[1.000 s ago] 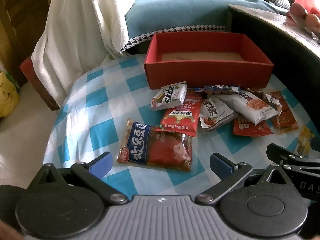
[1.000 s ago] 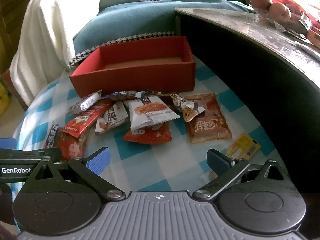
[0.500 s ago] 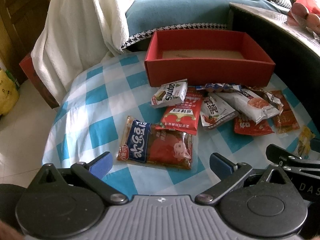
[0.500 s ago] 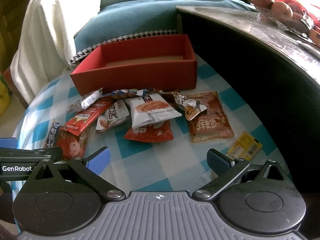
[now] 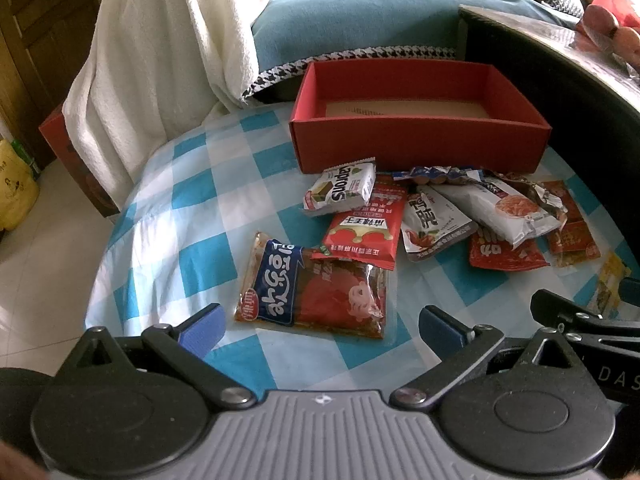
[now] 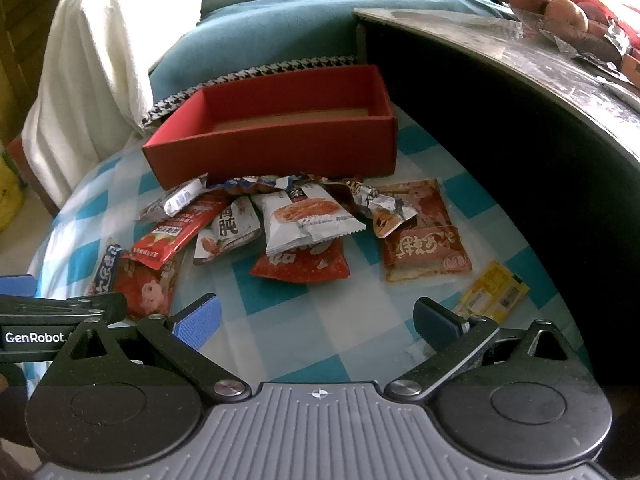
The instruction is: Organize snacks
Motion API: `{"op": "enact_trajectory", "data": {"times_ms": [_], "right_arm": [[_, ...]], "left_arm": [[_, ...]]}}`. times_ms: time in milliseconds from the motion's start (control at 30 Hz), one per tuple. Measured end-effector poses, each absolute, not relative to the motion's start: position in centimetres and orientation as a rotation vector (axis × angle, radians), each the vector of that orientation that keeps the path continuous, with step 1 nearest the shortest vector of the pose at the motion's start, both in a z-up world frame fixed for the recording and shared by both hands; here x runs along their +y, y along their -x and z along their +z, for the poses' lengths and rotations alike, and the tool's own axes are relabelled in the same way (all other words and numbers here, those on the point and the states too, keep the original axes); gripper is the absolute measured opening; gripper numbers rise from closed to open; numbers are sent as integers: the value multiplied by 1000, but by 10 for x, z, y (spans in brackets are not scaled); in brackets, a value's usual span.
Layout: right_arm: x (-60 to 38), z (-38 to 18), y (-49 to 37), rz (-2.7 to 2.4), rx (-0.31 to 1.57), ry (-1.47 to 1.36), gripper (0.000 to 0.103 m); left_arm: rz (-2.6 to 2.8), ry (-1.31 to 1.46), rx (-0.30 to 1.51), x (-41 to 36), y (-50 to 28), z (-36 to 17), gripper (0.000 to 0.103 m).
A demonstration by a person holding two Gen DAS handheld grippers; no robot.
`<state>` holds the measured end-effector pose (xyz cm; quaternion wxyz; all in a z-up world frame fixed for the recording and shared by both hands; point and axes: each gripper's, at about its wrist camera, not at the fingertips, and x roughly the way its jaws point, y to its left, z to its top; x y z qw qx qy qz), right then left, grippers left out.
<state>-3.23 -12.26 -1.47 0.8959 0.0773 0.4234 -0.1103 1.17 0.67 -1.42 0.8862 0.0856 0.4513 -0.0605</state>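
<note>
The blue-and-white checked tablecloth (image 5: 192, 200) covers the work surface and carries every task item. The landmark is the red box (image 5: 416, 148), an open-topped rectangular tray standing upright at the far side of the cloth; only its bare brown floor is visible inside.

Behind the red box lies a blue cushion (image 5: 360, 20) with a houndstooth edge. To the left of the box hangs a white towel (image 5: 160, 52). To the right of the box runs a dark curved counter (image 6: 520, 120).

The snack packets lie in a loose pile directly in front of the red box, several overlapping:
- Clear sachet with blue label (image 5: 316, 292): farthest from the box, on the near left side, flat on the cloth.
- White pastry packet (image 6: 308, 220): in front of the box centre, resting on top of a red packet (image 6: 304, 264).
- Red packet with white banner (image 5: 364, 228): in front of the box's left half, its near edge overlapping the clear sachet.
- Red-brown sachet (image 6: 420, 236): in front of the box's right corner.
- White-and-green wafer packet (image 5: 340, 192): just in front of the box's left corner, lying on the bannered red packet.
- Yellow sachet (image 6: 492, 300): well forward and right of the box, apart from the pile.

Left gripper (image 5: 320, 324): jaws spread wide, nothing between them, positioned over the near edge of the clear sachet. Right gripper (image 6: 316, 320): jaws spread wide, nothing held, above bare cloth in front of the pile.
</note>
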Motion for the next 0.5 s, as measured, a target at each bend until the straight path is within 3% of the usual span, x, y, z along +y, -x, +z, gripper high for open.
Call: {"op": "enact_trajectory", "data": {"times_ms": [500], "right_arm": [[-122, -16, 32, -229, 881, -162, 103]], "left_arm": [[-123, -183, 938, 6, -12, -14, 98]]}}
